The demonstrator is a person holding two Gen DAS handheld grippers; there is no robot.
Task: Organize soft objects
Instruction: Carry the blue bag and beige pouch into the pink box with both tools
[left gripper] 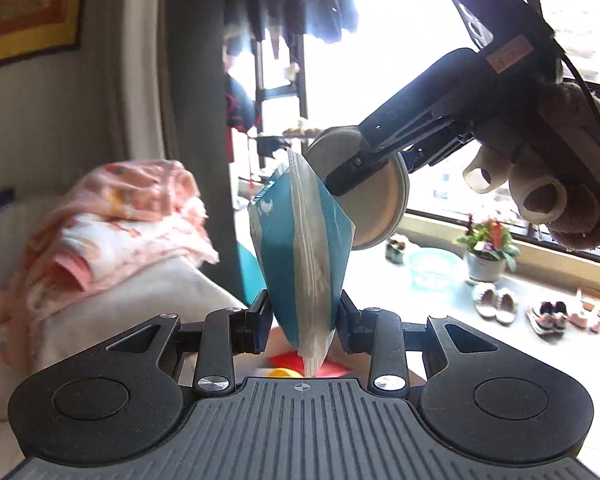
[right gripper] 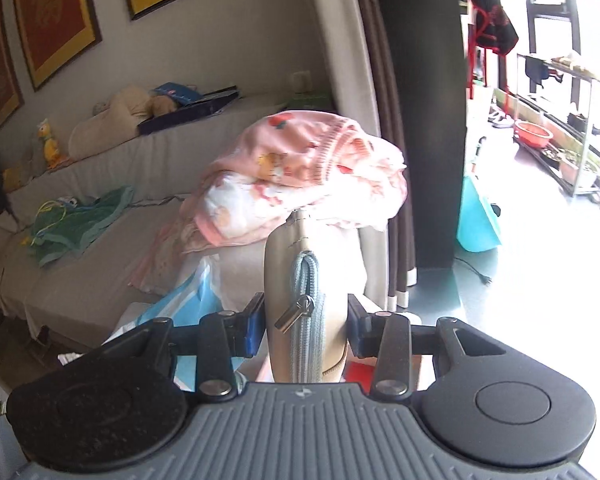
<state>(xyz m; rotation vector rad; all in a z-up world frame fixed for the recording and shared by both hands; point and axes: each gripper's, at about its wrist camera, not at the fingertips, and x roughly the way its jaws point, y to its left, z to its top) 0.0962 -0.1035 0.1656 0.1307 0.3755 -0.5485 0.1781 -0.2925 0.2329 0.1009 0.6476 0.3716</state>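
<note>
In the left wrist view my left gripper (left gripper: 303, 316) is shut on the lower end of a blue and white soft packet (left gripper: 300, 240), which stands up between the pads. Upper right of it, my right gripper (left gripper: 356, 172) clamps a round beige pouch (left gripper: 384, 204); a hand in a brown fuzzy covering (left gripper: 540, 184) holds that gripper. The right wrist view shows the right gripper (right gripper: 306, 320) shut on the same beige pouch (right gripper: 288, 264), edge-on, with its grey-blue zipper and metal pull facing me. A heap of pink blankets (right gripper: 308, 176) lies on the sofa arm beyond.
A grey sofa (right gripper: 100, 280) carries a green cloth (right gripper: 80, 220), plush toys (right gripper: 116, 120) and a blue folder. A dark curtain (right gripper: 420, 120) hangs beside it. On the floor by the window are a flowerpot (left gripper: 486, 248), a teal bowl (left gripper: 432, 268) and several shoes (left gripper: 496, 304).
</note>
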